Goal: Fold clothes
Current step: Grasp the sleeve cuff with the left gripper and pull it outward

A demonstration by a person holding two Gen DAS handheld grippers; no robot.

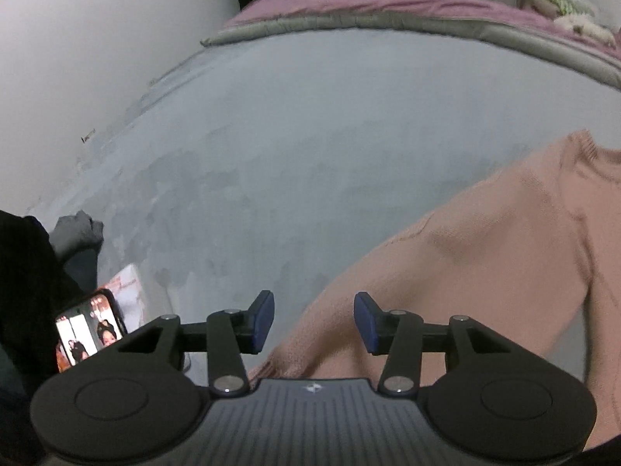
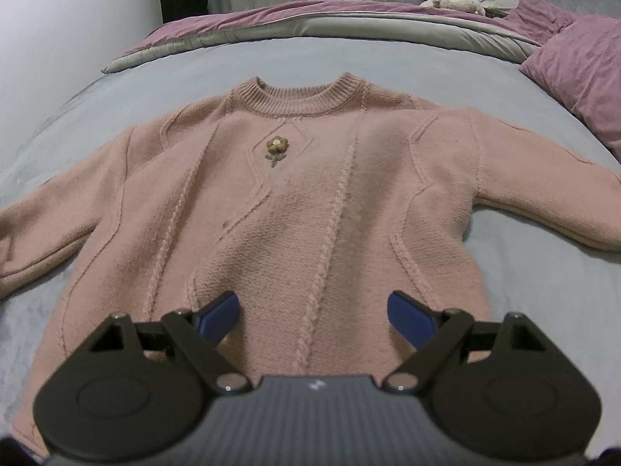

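- Right wrist view: the pink cable-knit sweater [image 2: 310,202] lies flat and face up on the grey bedsheet [image 2: 543,291], collar away from the camera, both sleeves spread sideways. A small knitted flower [image 2: 276,147] sits below the collar.
- Both sleeve ends run out of the picture, and the hem is hidden behind the body of the right hand-held gripper [image 2: 312,320].
- That hand-held gripper tilts down over the lower body of the sweater, its blue pads [image 2: 411,316] set wide apart with nothing pinched between them; whether they touch the knit I cannot tell.
- Left wrist view is blurred. The left hand-held gripper [image 1: 314,320] points down at the sweater's sleeve [image 1: 446,272], pads partly apart and not pressing the fabric.
- A phone [image 1: 91,328] with a lit screen lies at the lower left, partly covered by the gripper body; dark clothing [image 1: 23,272] beside it is hard to make out.
- A purple-and-grey quilt [image 2: 310,19] lies across the far end of the bed, and a purple pillow [image 2: 582,70] sits on the right.
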